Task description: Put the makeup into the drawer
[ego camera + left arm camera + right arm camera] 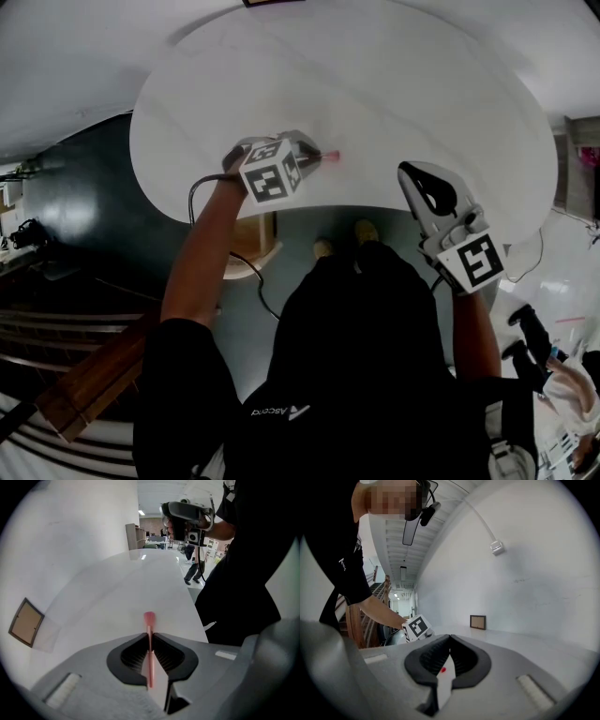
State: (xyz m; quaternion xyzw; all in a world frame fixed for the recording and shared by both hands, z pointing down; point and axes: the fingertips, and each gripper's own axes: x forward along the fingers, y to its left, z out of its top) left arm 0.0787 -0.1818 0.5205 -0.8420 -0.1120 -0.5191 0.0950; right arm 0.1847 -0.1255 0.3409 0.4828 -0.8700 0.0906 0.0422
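Note:
A thin pink makeup stick lies on the white table close to its near edge, and shows as a small pink tip in the head view. My left gripper points steeply down at it, and its dark pads pinch the stick along its length. The stick's wider pink end pokes out beyond the tips. My right gripper hovers to the right over the table edge, jaws together with nothing between them. The left gripper's marker cube shows in the right gripper view. No drawer is in view.
A light wooden piece stands under the table's near edge, with a dark cable hanging past it. Wooden steps lie at the lower left. A small brown-framed panel sits on the white surface at the left.

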